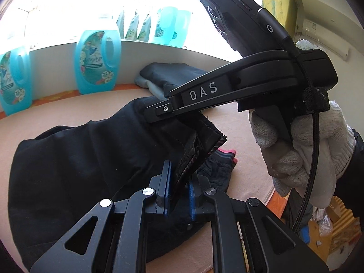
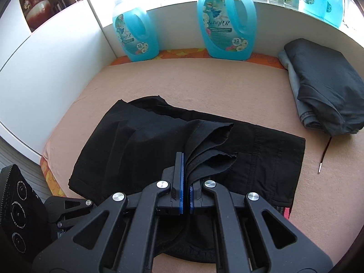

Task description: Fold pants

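Black pants (image 2: 147, 141) lie partly doubled over on the peach mat (image 2: 182, 84). My right gripper (image 2: 185, 166) is shut on the bunched leg hems (image 2: 211, 141), held a little above the lower layer. In the left wrist view my left gripper (image 1: 179, 177) is shut on a thick seamed edge of the pants (image 1: 79, 159) with striped lining. The right gripper (image 1: 150, 111) crosses just beyond it, held by a hand in a white glove (image 1: 302, 150), its tip against the same raised fabric. The left tool's black housing (image 2: 18, 204) shows at the lower left.
Blue detergent bottles (image 2: 227, 22) (image 2: 136, 34) stand along the white wall at the back. A folded dark garment on a grey one (image 2: 323, 86) sits at the right, with a loose cord (image 2: 324, 152). Blue and pink cloth (image 1: 218, 166) peeks from under the pants. The mat's edge (image 2: 45, 150) drops off at the left.
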`<action>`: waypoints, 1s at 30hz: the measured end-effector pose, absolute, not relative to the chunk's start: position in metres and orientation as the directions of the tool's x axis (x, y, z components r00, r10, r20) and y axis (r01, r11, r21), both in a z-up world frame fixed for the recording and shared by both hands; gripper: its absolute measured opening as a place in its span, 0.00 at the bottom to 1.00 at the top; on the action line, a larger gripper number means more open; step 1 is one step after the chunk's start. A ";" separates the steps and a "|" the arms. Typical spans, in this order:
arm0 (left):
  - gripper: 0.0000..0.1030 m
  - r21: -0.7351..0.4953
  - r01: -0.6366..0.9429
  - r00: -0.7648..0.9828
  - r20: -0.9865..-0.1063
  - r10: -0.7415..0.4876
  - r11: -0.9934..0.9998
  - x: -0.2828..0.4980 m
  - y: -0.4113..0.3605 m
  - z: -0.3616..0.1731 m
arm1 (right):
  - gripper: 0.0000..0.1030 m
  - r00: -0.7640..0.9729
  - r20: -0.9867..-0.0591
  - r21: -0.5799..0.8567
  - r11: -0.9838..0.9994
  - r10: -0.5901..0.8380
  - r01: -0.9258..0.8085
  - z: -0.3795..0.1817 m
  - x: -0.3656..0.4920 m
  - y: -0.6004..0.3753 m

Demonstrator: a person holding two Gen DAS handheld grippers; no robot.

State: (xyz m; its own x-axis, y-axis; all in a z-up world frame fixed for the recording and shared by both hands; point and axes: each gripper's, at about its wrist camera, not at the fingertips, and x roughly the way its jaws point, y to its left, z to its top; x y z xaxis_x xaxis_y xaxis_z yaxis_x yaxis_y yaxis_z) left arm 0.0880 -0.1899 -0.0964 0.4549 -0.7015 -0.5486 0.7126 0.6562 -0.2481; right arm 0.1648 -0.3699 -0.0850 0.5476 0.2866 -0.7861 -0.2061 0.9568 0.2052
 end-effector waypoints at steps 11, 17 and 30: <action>0.24 -0.277 0.731 0.344 -0.639 -0.688 0.624 0.067 -0.186 -0.099 | 0.04 0.517 -0.770 0.332 0.927 0.374 -0.177 -0.135 0.148 -0.414; 0.34 -0.179 0.612 0.496 -0.671 -0.550 0.771 0.086 -0.117 -0.098 | 0.04 0.484 -0.750 0.411 0.891 0.451 -0.193 -0.151 0.139 -0.421; 0.34 -0.143 0.546 0.469 -0.765 -0.442 0.826 0.116 -0.102 -0.146 | 0.52 0.429 -0.644 0.664 0.742 0.633 -0.098 -0.165 0.172 -0.451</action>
